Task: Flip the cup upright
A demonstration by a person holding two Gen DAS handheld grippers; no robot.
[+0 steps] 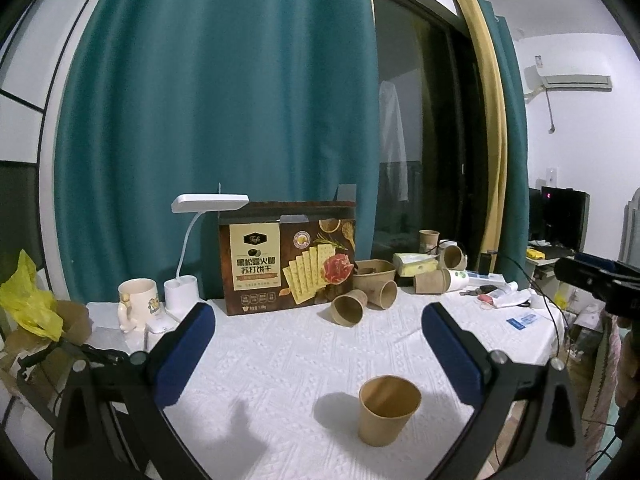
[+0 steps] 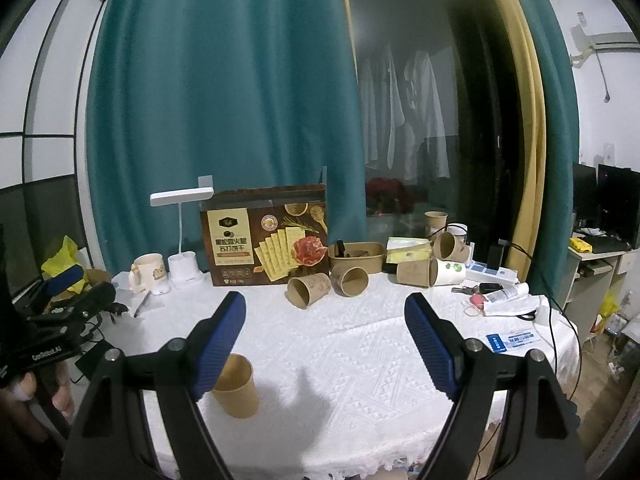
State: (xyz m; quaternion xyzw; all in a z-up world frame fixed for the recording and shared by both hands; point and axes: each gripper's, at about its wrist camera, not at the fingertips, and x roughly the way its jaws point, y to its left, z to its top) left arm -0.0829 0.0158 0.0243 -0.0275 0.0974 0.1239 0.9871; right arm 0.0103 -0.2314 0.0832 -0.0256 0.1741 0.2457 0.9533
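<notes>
A brown paper cup (image 1: 387, 410) stands upright, mouth up, on the white tablecloth (image 1: 296, 360) near the front. It also shows in the right wrist view (image 2: 236, 386), partly behind the left blue pad. My left gripper (image 1: 318, 318) is open and empty, raised behind the cup, which sits between its fingers toward the right one. My right gripper (image 2: 325, 306) is open and empty, to the right of the cup. The right gripper's body shows at the right edge of the left wrist view (image 1: 600, 280).
Several brown paper cups lie on their sides at the back (image 1: 349, 310) (image 2: 309, 290). A cracker box (image 1: 286, 256), a white desk lamp (image 1: 188, 280), a mug (image 1: 138, 304) and a paper bowl (image 2: 356, 256) stand along the back. Keys and papers (image 2: 500, 294) lie at the right.
</notes>
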